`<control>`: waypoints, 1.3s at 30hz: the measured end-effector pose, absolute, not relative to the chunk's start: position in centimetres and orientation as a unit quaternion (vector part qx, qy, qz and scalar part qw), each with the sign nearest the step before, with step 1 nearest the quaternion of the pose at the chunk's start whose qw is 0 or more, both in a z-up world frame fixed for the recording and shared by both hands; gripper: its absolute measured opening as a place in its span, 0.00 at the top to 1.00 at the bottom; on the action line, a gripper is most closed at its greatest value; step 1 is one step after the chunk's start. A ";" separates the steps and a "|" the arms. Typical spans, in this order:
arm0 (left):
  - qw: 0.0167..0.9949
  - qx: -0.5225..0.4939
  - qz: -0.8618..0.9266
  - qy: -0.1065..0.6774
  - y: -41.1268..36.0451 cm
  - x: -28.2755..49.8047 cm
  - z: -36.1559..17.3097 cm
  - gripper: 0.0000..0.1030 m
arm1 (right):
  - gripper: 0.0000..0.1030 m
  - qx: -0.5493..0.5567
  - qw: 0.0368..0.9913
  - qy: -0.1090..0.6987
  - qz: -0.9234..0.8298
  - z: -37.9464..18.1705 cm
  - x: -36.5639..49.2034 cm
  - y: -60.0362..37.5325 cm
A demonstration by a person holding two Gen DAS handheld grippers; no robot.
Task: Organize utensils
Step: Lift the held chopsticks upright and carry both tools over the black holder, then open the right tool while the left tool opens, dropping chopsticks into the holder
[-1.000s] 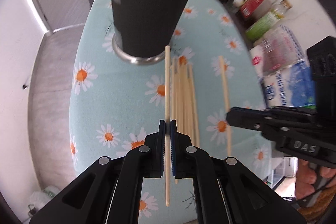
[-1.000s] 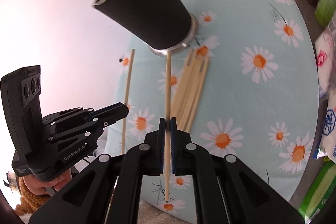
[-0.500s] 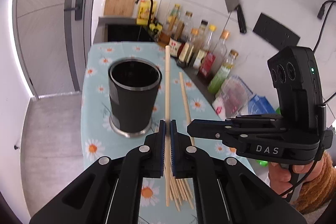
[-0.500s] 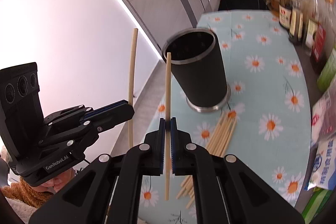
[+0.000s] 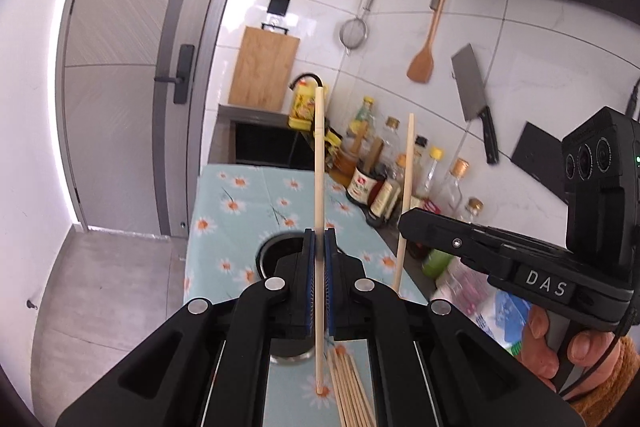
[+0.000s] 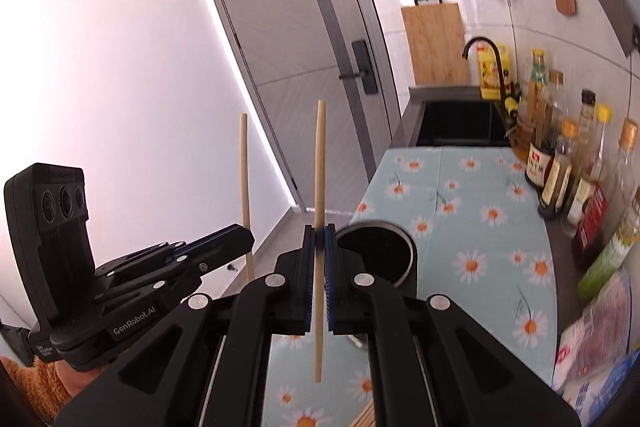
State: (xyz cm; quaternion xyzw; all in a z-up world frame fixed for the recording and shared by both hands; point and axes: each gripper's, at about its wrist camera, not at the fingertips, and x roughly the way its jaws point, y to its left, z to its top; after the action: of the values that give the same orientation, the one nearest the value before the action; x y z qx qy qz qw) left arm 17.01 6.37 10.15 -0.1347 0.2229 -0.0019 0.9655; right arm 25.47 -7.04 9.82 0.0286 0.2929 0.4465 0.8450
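Two grippers are showing – the left gripper and the right gripper – each pinching one upright chopstick, making two aloft. One black holder is standing on the daisy cloth; a bundle of chopsticks is lying near, too overlapped for counting.

The black left gripper is clamped tight, its blue-padded fingers nearly meeting, aimed slightly downward. Beside it on the right, the black right gripper is likewise clamped, gripped by a bare hand with an orange-brown sleeve.
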 end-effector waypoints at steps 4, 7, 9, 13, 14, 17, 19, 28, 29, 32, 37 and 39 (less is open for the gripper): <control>0.970 -0.133 0.005 0.202 7.0 18.8 10.7 0.97 | 0.94 0.041 0.853 0.265 0.447 10.2 27.0 -6.5; 0.973 -0.142 0.004 0.183 7.5 19.8 10.7 0.96 | 0.94 0.045 0.860 0.246 0.446 10.6 28.1 -6.2; 0.974 -0.149 0.004 0.173 8.0 20.5 10.5 0.96 | 0.94 0.039 0.860 0.243 0.446 10.6 28.6 -5.8; 0.975 -0.158 0.004 0.154 8.6 21.9 9.5 0.96 | 0.94 0.038 0.863 0.231 0.447 10.2 30.0 -5.2; 0.975 -0.161 0.003 0.152 8.7 22.3 9.1 0.96 | 0.94 0.038 0.866 0.226 0.445 10.0 30.3 -5.1; 0.976 -0.160 0.006 0.146 8.7 23.0 8.1 0.96 | 0.94 0.037 0.866 0.231 0.441 9.0 31.5 -4.6; 0.977 -0.155 0.010 0.143 8.7 23.3 7.5 0.96 | 0.94 0.037 0.865 0.237 0.442 8.3 32.1 -4.2; 0.974 -0.151 0.023 0.169 9.3 24.3 5.0 0.96 | 0.94 0.039 0.858 0.272 0.434 5.1 33.9 -3.1; 0.974 -0.151 0.022 0.169 9.4 24.3 4.7 0.96 | 0.94 0.039 0.857 0.276 0.433 4.9 34.0 -3.0; 0.972 -0.155 0.017 0.177 9.5 24.3 4.3 0.96 | 0.94 0.036 0.857 0.280 0.431 4.4 34.0 -2.9; 0.970 -0.154 0.011 0.185 9.5 24.3 4.1 0.95 | 0.88 0.031 0.861 0.285 0.420 4.1 33.9 -2.8; 0.970 -0.155 0.013 0.187 9.7 24.1 4.1 0.94 | 0.73 0.037 0.863 0.284 0.417 4.0 33.9 -3.1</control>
State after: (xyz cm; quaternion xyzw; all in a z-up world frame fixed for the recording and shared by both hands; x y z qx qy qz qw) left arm 24.14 9.67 4.14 -0.1546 0.1874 0.0132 0.9700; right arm 33.94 -3.13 3.98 0.0375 0.2844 0.4165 0.8627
